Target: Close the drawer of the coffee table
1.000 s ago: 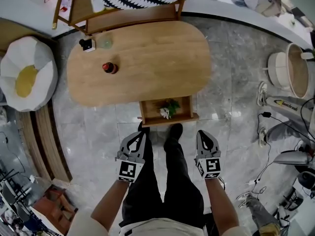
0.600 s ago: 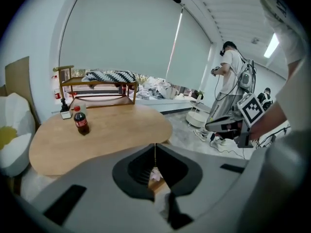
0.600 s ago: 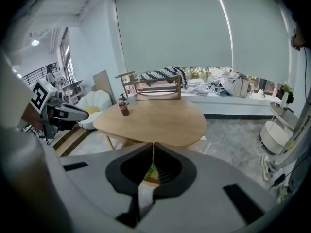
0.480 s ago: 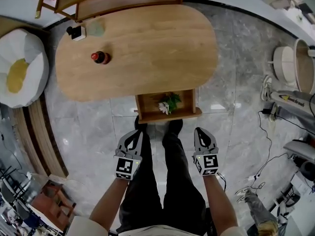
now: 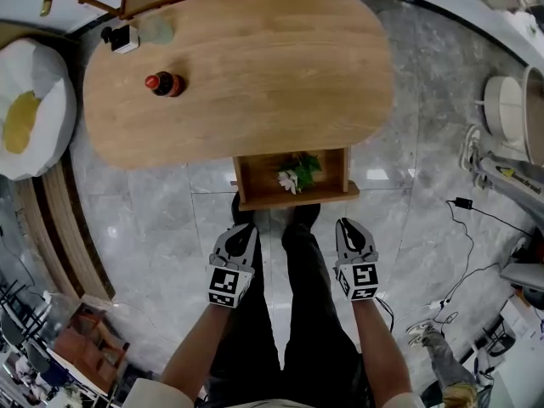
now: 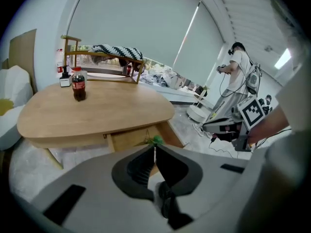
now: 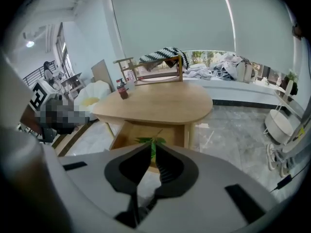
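The oval wooden coffee table (image 5: 255, 66) has its drawer (image 5: 293, 201) pulled out toward me, with a small green and white plant (image 5: 296, 175) lying inside. Both grippers hang just short of the drawer front, over my legs. My left gripper (image 5: 247, 228) is shut and empty; in the left gripper view its tips (image 6: 154, 147) point at the drawer (image 6: 131, 137). My right gripper (image 5: 348, 224) has just been opening its jaws to a narrow gap with nothing between them; in the right gripper view it (image 7: 151, 147) faces the drawer (image 7: 146, 132).
A cola bottle (image 5: 161, 84) and a small white box (image 5: 123, 37) stand on the table's far left. A white beanbag (image 5: 25, 109) lies left of the table. Cables (image 5: 476, 219) and a white round stand (image 5: 501, 109) are on the floor at right. Another person (image 6: 240, 76) stands beyond.
Both grippers have sunk lower and closer to the drawer front, and the table now looks larger. The drawer stays open. The right jaws have parted slightly.
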A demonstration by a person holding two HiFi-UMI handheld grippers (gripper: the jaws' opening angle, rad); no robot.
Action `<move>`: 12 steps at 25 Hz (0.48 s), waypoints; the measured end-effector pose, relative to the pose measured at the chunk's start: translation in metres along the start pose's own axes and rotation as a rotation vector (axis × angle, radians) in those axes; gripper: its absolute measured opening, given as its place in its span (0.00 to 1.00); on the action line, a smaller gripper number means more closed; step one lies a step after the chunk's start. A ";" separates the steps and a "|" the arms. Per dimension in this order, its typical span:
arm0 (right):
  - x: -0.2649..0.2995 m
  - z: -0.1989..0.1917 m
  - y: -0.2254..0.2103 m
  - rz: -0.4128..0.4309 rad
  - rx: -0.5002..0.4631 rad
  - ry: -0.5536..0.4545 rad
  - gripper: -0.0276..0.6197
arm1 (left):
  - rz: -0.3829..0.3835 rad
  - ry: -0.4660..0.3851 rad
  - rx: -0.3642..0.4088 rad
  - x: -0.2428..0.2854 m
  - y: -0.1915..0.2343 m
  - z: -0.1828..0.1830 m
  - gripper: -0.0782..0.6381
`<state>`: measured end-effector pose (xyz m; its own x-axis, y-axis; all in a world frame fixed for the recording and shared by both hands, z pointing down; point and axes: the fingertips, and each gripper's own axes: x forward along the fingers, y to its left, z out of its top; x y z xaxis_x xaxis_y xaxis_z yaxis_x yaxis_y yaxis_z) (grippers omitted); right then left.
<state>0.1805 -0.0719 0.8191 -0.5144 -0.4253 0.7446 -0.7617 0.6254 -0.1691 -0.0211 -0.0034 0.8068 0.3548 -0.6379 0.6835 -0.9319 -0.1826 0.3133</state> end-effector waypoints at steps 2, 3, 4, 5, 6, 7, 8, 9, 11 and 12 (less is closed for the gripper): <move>0.006 -0.009 -0.001 -0.003 0.005 0.009 0.11 | -0.021 0.022 -0.007 0.008 -0.002 -0.013 0.14; 0.008 -0.014 -0.001 -0.005 0.007 0.014 0.11 | -0.030 0.036 -0.012 0.012 -0.003 -0.020 0.14; 0.011 -0.018 -0.002 -0.005 0.008 0.018 0.11 | -0.038 0.051 -0.016 0.015 -0.003 -0.027 0.14; 0.014 -0.023 -0.002 -0.006 0.009 0.023 0.11 | -0.043 0.066 -0.020 0.018 -0.003 -0.034 0.14; 0.017 -0.026 -0.002 -0.007 0.009 0.028 0.11 | -0.046 0.080 -0.023 0.021 -0.001 -0.040 0.14; 0.020 -0.030 -0.003 -0.008 0.010 0.033 0.11 | -0.045 0.094 -0.028 0.024 0.000 -0.047 0.14; 0.024 -0.034 -0.003 -0.008 0.011 0.037 0.11 | -0.041 0.107 -0.033 0.027 0.002 -0.053 0.14; 0.028 -0.038 -0.004 -0.009 0.011 0.041 0.11 | -0.035 0.119 -0.038 0.030 0.005 -0.060 0.14; 0.036 -0.047 -0.005 -0.013 0.013 0.050 0.11 | -0.024 0.147 -0.061 0.037 0.008 -0.073 0.14; 0.040 -0.052 -0.005 -0.015 0.013 0.055 0.11 | -0.024 0.164 -0.084 0.041 0.009 -0.080 0.14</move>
<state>0.1848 -0.0582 0.8831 -0.4810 -0.3971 0.7816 -0.7742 0.6107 -0.1661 -0.0088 0.0284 0.8907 0.3911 -0.5026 0.7710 -0.9157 -0.1289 0.3805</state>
